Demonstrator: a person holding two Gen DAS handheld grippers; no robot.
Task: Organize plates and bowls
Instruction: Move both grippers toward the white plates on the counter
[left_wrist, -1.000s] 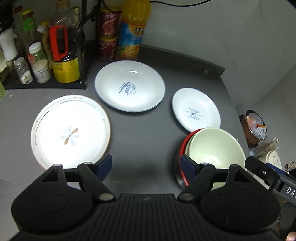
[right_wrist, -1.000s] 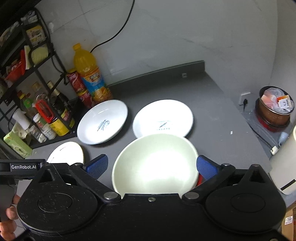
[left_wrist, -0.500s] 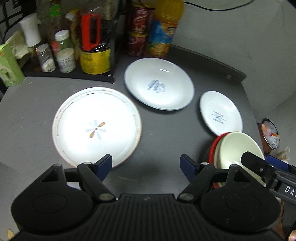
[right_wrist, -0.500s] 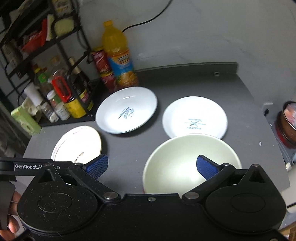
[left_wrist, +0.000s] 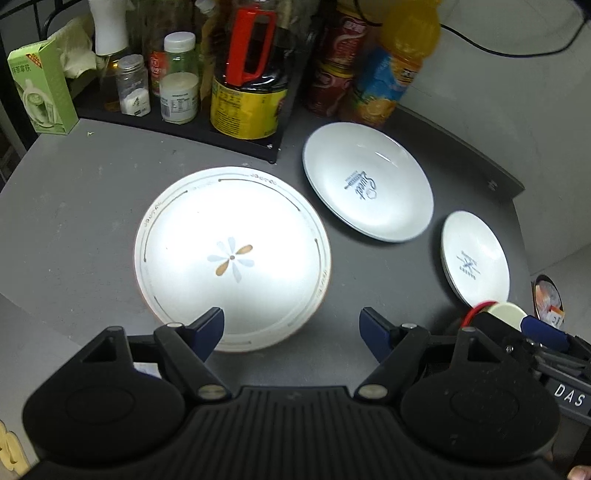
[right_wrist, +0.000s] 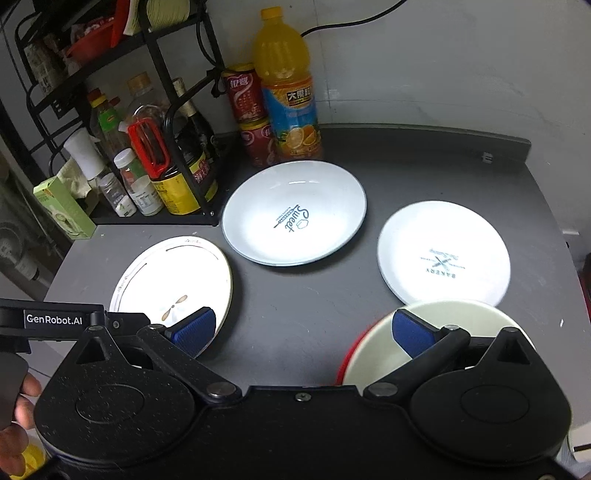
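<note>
Three white plates lie on the grey table (left_wrist: 74, 229): a flower-pattern plate (left_wrist: 232, 254) (right_wrist: 173, 280), a deep "Sweet" plate (left_wrist: 367, 181) (right_wrist: 293, 212) and a small "Bakery" plate (left_wrist: 474, 258) (right_wrist: 443, 254). A cream bowl (right_wrist: 373, 354) is nested in a red bowl (right_wrist: 345, 360) at the front right; its edge (left_wrist: 508, 312) peeks out in the left wrist view. My left gripper (left_wrist: 291, 323) hangs open over the flower plate's near rim. My right gripper (right_wrist: 303, 328) is open above bare table between the flower plate and the bowls.
A black rack (right_wrist: 177, 155) of bottles and jars fills the back left, with red cans (right_wrist: 247, 96), an orange juice bottle (right_wrist: 288, 85) and a green box (left_wrist: 40, 88) beside it. The table ends at the right, with a pot (left_wrist: 548, 299) below. A hand (right_wrist: 18, 424) holds the left gripper's handle.
Both grippers have swung left: the flower plate has come toward the centre of the left view, and the bowls have slid to the right in both views. Nothing on the table has moved.
</note>
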